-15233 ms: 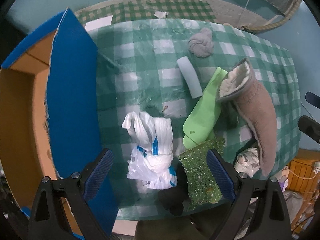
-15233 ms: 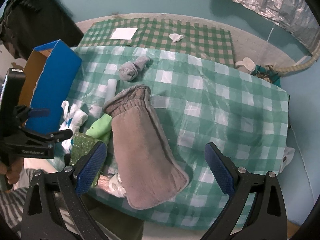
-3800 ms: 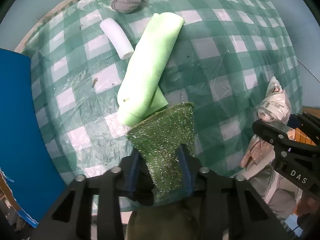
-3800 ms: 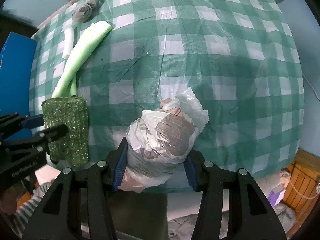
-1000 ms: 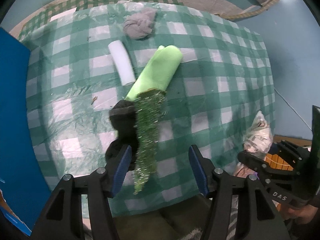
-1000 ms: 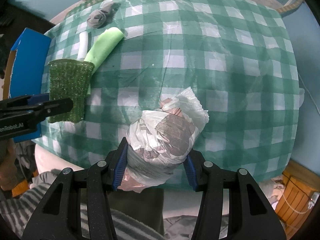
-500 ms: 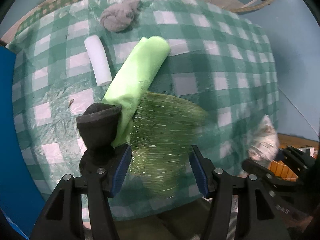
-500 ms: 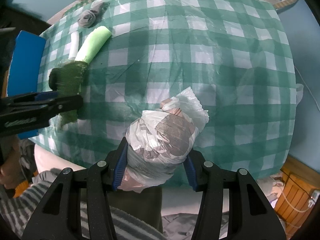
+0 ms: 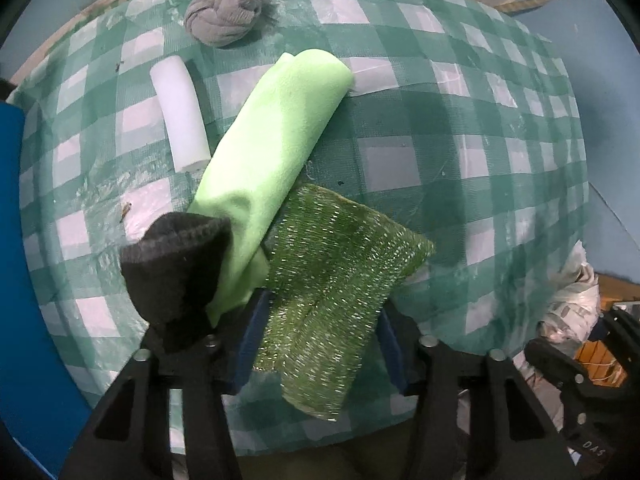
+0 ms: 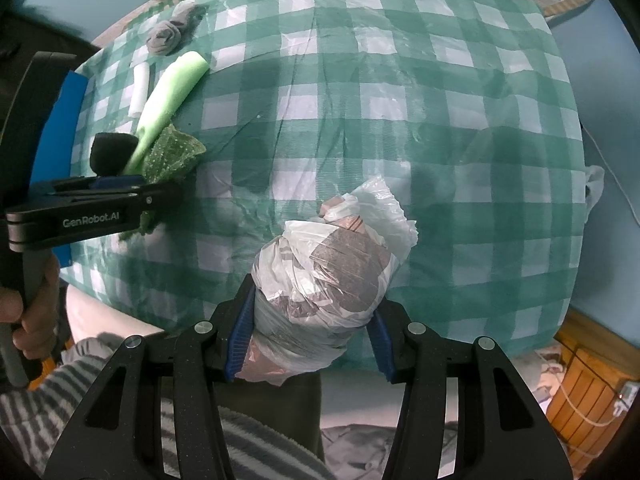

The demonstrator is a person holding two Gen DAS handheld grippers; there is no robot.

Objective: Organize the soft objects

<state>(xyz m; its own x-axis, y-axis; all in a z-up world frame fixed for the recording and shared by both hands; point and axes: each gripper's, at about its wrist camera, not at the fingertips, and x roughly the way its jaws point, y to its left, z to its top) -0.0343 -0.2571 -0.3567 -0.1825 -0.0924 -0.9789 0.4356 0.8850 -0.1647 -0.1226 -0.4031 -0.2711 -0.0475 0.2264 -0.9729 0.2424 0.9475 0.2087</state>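
Observation:
My left gripper (image 9: 320, 340) hovers low over the checked table (image 9: 460, 160), its jaws closing. A glittery green cloth (image 9: 332, 280) fills the gap and both blue pads touch its edges. A black sock (image 9: 176, 264) leans against the left finger. The rolled light green towel (image 9: 272, 140) runs up from under the cloth. In the right wrist view the left gripper (image 10: 160, 192) shows side-on with the green cloth (image 10: 172, 152) through it. My right gripper (image 10: 308, 336) is shut on a white plastic bag bundle (image 10: 324, 276), held above the table's near edge.
A white foam cylinder (image 9: 180, 116) and a knotted grey sock (image 9: 228, 8) lie at the far left of the table. The blue box (image 9: 24, 300) stands along the left edge. A person's hand (image 10: 32, 312) and striped sleeve (image 10: 100, 400) are at the near side.
The left gripper has sunk closer to the table and its jaws have narrowed. The green cloth went from edge-on to flat between them. The right gripper and its bag kept still.

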